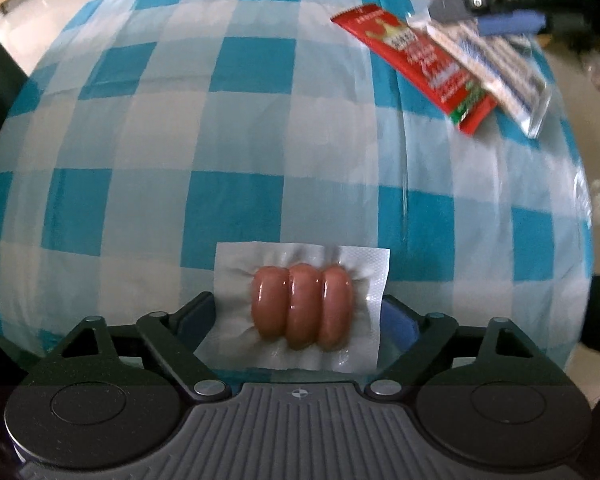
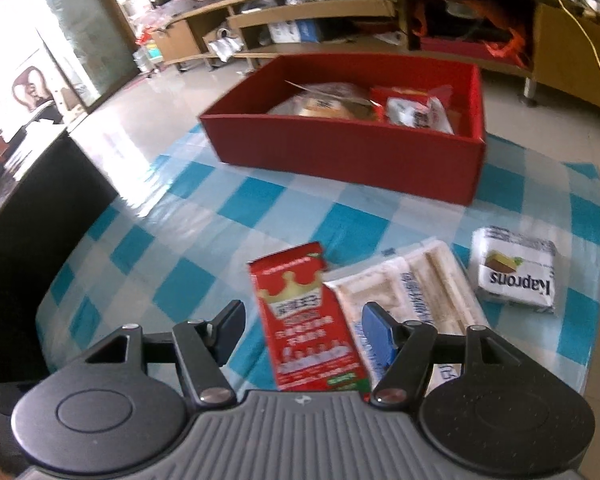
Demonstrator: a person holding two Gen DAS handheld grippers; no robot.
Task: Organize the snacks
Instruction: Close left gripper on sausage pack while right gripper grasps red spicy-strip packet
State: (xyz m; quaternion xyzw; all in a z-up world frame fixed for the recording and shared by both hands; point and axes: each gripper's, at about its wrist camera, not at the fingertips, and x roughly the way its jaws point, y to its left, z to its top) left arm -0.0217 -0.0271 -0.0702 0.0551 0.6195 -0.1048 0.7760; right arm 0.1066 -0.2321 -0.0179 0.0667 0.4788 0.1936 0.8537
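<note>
Surface (image 1: 260, 128): a table under a blue-and-white checked cloth, carrying everything in view.
Red box (image 2: 340, 152): an open cardboard box at the far end of the cloth, already holding several wrapped snacks; judging by the task, it is where the loose packets belong.
Right gripper (image 2: 304, 320): hangs low over two packets with its fingers spread wide apart and holding nothing, the red packet lying between them, which looks like an approach for a grasp.
Left gripper (image 1: 300, 312): its fingers sit at either side edge of the sausage pack; whether they are pinching the wrapper or only bracketing it cannot be told.
Red packet (image 2: 308, 320): a long, flat sachet with a gold crown printed on it, lying flat near the middle of the cloth.
White packet (image 2: 416, 280): a clear-wrapped tray of pale sticks, beside the red packet and overlapping its edge.
Sausage pack (image 1: 300, 304): three small pink sausages vacuum-sealed in clear film, at the near edge of the cloth, well apart from the box.
Kaprons pack (image 2: 516, 276): a small white wrapped block lying alone, right of the white packet.
</note>
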